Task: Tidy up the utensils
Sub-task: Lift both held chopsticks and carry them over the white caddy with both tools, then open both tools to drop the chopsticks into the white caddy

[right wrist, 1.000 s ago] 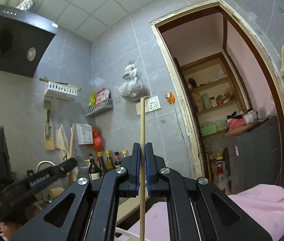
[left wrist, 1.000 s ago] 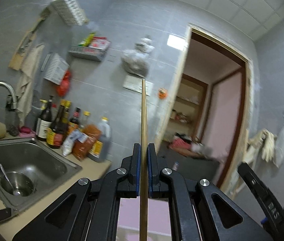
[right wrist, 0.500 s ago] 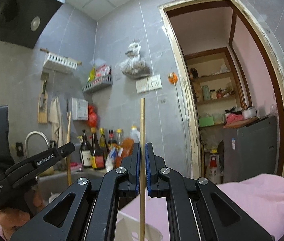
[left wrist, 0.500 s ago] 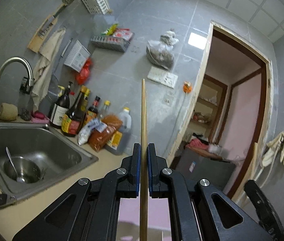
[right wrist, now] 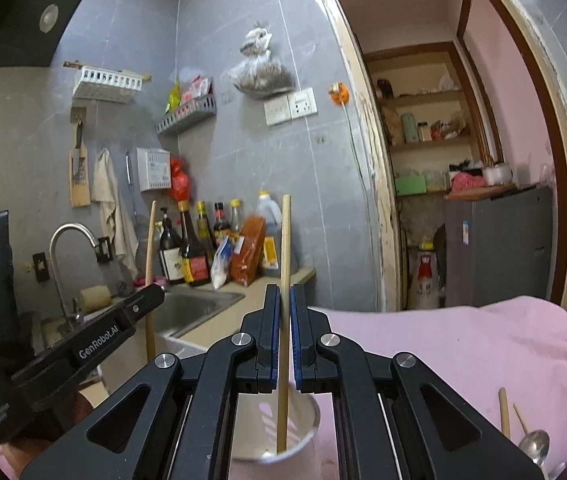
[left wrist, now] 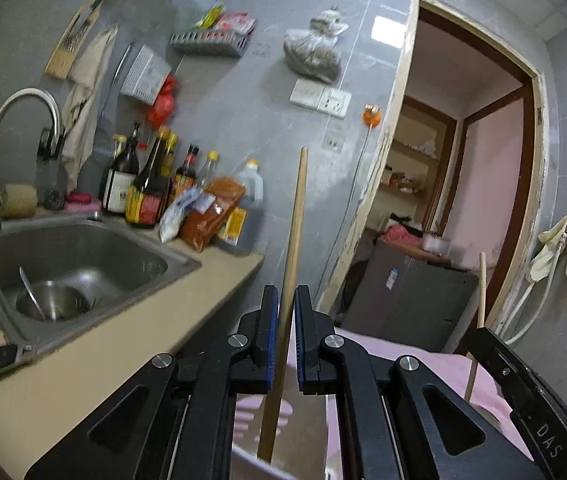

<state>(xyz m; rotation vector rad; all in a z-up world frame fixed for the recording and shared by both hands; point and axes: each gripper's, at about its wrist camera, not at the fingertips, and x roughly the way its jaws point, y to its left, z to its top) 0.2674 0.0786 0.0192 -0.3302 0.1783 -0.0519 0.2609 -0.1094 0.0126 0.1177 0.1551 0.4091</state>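
A wooden chopstick (left wrist: 291, 248) stands upright but tilted between the parted jaws of my left gripper (left wrist: 283, 300), its lower end inside a white slotted utensil holder (left wrist: 307, 408). My right gripper (right wrist: 285, 300) has its jaws slightly apart around a second upright chopstick (right wrist: 284, 276) whose tip rests inside the same white holder (right wrist: 303, 412). The left gripper body (right wrist: 83, 344) and its chopstick (right wrist: 150, 248) show at the left of the right wrist view. The right chopstick (left wrist: 479, 300) shows at the right of the left wrist view.
The holder stands on a pink cloth (right wrist: 463, 352). A spoon (right wrist: 535, 444) and another chopstick (right wrist: 504, 412) lie on the cloth at the right. A steel sink (left wrist: 75, 256) with a bowl, a tap (left wrist: 23, 128) and sauce bottles (left wrist: 151, 188) are on the left. A doorway (left wrist: 463, 184) is behind.
Both grippers have tilted down and lowered toward the holder. Both jaws have opened a little; the chopsticks now rest loose in the holder, and the left one leans.
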